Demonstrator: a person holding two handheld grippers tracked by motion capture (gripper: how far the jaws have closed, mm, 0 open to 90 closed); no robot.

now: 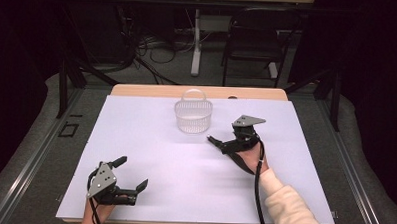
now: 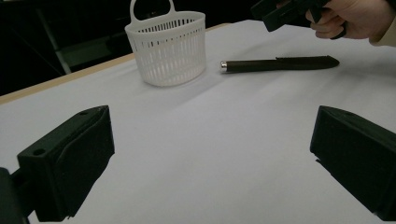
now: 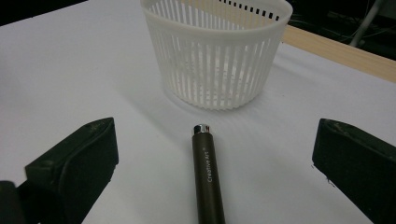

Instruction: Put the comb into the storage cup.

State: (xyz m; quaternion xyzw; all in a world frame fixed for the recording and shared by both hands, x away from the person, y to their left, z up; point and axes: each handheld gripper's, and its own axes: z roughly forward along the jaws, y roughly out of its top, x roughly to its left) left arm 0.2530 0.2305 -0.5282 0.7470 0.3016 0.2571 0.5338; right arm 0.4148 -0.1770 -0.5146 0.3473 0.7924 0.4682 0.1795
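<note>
White sheeting covers the table (image 1: 150,155) we work at, with a strip of bare wood showing along its far edge and a dark room of cables and chair legs beyond.

Our right gripper (image 1: 216,142) is out over the right half of the sheet, held in a hand (image 1: 252,158) with a cream sleeve behind it and the grey plate on top. Its jaws are spread wide apart, one at each side in the right gripper view, and they grip nothing. Between them, lying flat on the sheet, is the dark pen (image 3: 208,182); neither jaw touches it. The pen points lengthwise away from us toward the basket, its silver-capped end farthest out, and small pale lettering runs along the barrel. In the left gripper view we see the same pen (image 2: 279,64) lying on its side just below the right hand.

Just past the silver tip, apart from it, stands the white slotted basket (image 3: 217,70), upright on the sheet near the far edge of the table, its looped handle up at the back. We can see through the slats but cannot make out anything inside.

Our left gripper (image 1: 133,175) sits well apart from all this, low at the near left corner of the sheet. Its jaws are also spread and hold nothing, with only bare white sheet between them in the left gripper view.
</note>
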